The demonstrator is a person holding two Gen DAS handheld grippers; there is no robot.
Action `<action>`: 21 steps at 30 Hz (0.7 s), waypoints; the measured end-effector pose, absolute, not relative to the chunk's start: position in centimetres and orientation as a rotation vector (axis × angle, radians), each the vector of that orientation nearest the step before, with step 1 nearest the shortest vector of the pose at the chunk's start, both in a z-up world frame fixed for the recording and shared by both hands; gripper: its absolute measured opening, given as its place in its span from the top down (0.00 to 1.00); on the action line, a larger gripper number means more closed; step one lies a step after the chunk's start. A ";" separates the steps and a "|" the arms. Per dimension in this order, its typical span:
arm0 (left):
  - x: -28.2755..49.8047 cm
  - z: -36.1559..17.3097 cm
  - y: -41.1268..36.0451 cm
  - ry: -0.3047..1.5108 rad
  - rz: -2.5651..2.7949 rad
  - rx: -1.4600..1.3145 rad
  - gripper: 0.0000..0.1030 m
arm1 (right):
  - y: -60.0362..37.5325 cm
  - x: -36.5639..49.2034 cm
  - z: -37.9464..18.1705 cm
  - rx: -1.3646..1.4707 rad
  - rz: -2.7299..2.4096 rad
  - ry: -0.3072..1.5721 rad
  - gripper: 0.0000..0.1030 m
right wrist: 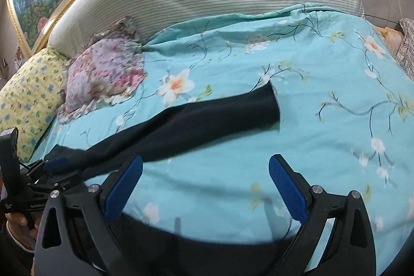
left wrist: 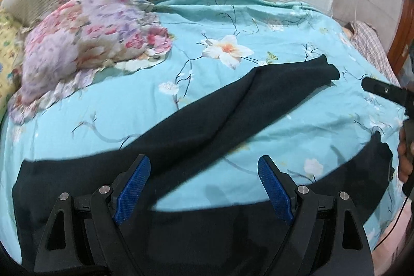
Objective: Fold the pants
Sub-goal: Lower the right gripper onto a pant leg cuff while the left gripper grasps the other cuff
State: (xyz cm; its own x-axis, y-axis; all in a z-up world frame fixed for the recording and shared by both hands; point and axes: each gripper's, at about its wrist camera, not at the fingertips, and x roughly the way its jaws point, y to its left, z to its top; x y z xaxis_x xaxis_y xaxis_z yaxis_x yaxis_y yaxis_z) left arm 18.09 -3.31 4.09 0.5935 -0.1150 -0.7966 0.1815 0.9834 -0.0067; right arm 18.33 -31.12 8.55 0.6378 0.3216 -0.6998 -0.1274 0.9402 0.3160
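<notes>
Dark pants point(left wrist: 207, 115) lie splayed on the bed point(left wrist: 284, 25); both tools, left point(left wrist: 204, 188) and right point(right wrist: 205, 188), gape empty, so pinch one cuff cleanly and lay leg over leg.

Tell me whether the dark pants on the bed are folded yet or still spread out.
Spread out, not folded. The pants lie flat on the blue floral bedspread, legs splayed apart in a V.

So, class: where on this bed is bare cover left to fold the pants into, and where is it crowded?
Free: the blue bedcover right of the far leg's cuff, and the wedge between the pants legs. Crowded: the far left, where the floral pillow and yellow pillow sit. Both the left gripper and right gripper are open.
</notes>
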 end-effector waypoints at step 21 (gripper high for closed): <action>30.9 -0.4 -6.0 1.094 -0.261 0.122 0.17 | -35.9 32.3 5.1 0.325 0.236 0.982 0.13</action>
State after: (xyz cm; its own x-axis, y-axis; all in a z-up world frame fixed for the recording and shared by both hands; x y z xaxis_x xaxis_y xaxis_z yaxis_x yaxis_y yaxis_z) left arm 30.88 -6.00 -0.39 0.4320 -0.1486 -0.8896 0.2684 0.9628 -0.0305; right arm 32.34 -35.91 5.11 0.5363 0.3397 -0.7726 -0.0491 0.9264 0.3732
